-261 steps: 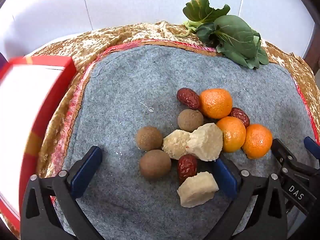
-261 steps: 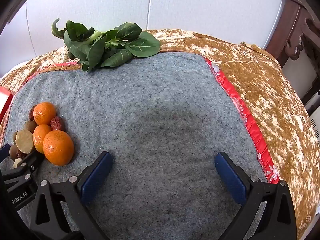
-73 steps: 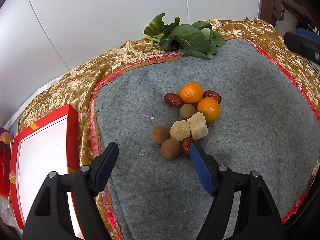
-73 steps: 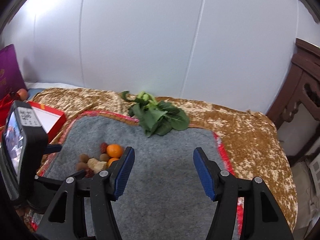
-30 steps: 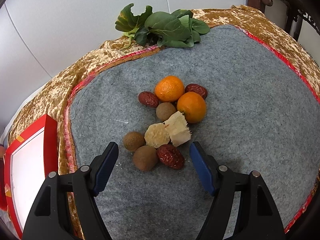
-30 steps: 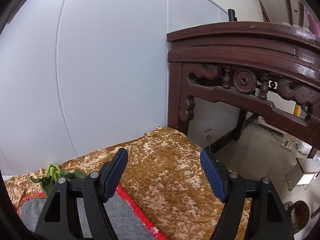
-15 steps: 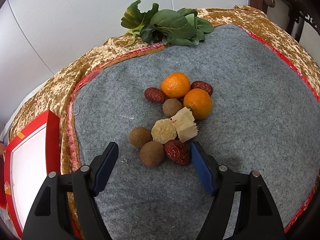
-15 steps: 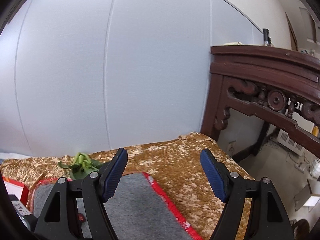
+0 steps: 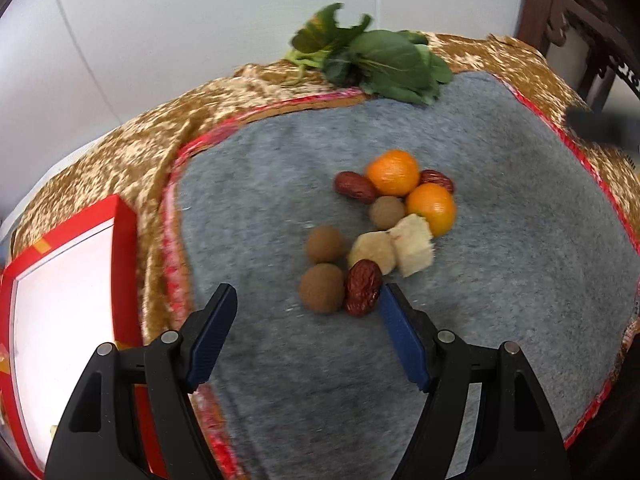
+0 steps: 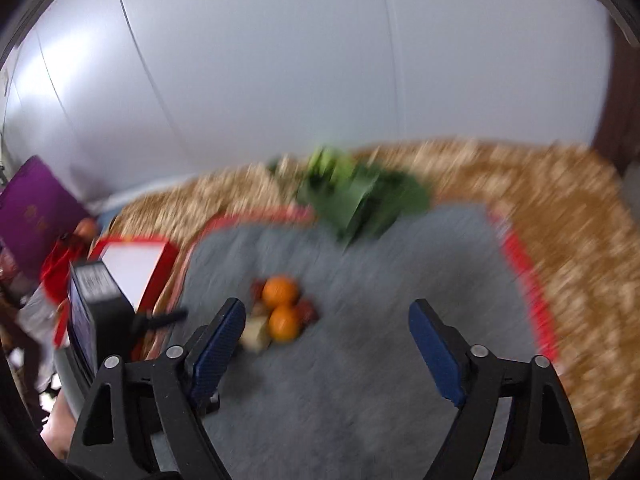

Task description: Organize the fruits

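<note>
A small pile of fruit lies on the grey felt mat [image 9: 500, 200]: two oranges [image 9: 392, 173], red dates [image 9: 363, 287], brown round fruits [image 9: 322, 288] and pale cut chunks [image 9: 412, 245]. My left gripper [image 9: 308, 304] is open and empty, just in front of the pile, with the near date beside its right finger. My right gripper [image 10: 328, 320] is open and empty, held high above the mat. The oranges [image 10: 280, 292] show blurred ahead of it.
A red box with a white inside [image 9: 60, 300] stands at the mat's left edge. Leafy greens [image 9: 384, 64] lie at the back of the mat. A gold cloth [image 9: 160, 136] surrounds the mat. Dark wooden furniture [image 9: 580, 12] stands at the right.
The right gripper has swung back left and down from the wall and furniture towards the mat; its view is motion-blurred. The left gripper has shifted slightly, still over the pile.
</note>
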A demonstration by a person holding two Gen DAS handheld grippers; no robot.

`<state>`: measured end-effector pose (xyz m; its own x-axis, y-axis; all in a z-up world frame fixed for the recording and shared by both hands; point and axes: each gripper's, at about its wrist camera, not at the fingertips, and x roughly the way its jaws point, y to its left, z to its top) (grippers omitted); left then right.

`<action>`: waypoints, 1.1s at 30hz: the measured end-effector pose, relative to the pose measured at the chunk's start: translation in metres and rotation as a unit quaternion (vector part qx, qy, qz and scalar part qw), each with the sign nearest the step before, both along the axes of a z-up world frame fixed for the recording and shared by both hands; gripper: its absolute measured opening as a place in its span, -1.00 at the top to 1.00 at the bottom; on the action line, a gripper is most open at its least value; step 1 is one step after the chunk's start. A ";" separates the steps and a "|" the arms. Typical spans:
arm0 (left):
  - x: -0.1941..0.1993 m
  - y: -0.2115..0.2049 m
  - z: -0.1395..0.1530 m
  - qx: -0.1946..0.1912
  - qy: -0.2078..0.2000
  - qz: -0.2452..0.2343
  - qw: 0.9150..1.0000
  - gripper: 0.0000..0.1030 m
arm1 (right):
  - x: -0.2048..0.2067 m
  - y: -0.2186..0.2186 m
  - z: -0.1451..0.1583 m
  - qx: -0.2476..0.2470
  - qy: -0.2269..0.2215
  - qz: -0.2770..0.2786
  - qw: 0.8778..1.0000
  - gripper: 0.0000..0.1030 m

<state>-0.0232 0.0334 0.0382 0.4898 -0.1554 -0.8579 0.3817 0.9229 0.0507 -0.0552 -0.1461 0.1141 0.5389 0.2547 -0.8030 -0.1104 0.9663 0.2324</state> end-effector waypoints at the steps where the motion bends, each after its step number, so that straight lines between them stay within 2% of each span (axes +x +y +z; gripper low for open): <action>1: 0.001 0.002 0.001 -0.007 0.003 0.003 1.000 -0.43 | 0.004 0.006 -0.006 -0.002 0.014 0.005 1.000 -0.54; 5: -0.001 0.002 0.003 -0.004 0.001 -0.005 1.000 -0.43 | 0.008 0.015 -0.015 -0.022 0.019 0.012 1.000 -0.56; 10: 0.000 0.002 -0.002 0.003 0.005 -0.009 1.000 -0.43 | 0.014 0.020 -0.034 -0.006 0.061 0.026 0.998 -0.53; 14: 0.000 0.004 0.000 -0.004 0.004 -0.015 1.000 -0.41 | 0.022 0.020 -0.051 0.047 0.100 0.025 0.994 -0.50; 19: -0.006 0.007 0.008 -0.009 0.004 -0.043 0.999 -0.39 | 0.027 0.028 -0.063 0.084 0.127 0.035 0.988 -0.44; 21: -0.009 0.009 0.008 0.006 -0.001 -0.047 0.999 -0.39 | 0.030 0.030 -0.067 0.080 0.132 0.028 0.988 -0.42; 28: -0.009 0.017 0.007 0.019 -0.004 -0.035 0.999 -0.39 | 0.043 0.037 -0.080 0.074 0.138 0.000 0.988 -0.29; 31: -0.009 0.019 0.008 0.020 -0.004 -0.031 0.999 -0.39 | 0.046 0.043 -0.083 0.067 0.138 -0.001 0.988 -0.21; 33: -0.009 0.018 0.009 0.021 -0.003 -0.034 0.999 -0.39 | 0.046 0.045 -0.083 0.065 0.135 0.002 0.989 -0.08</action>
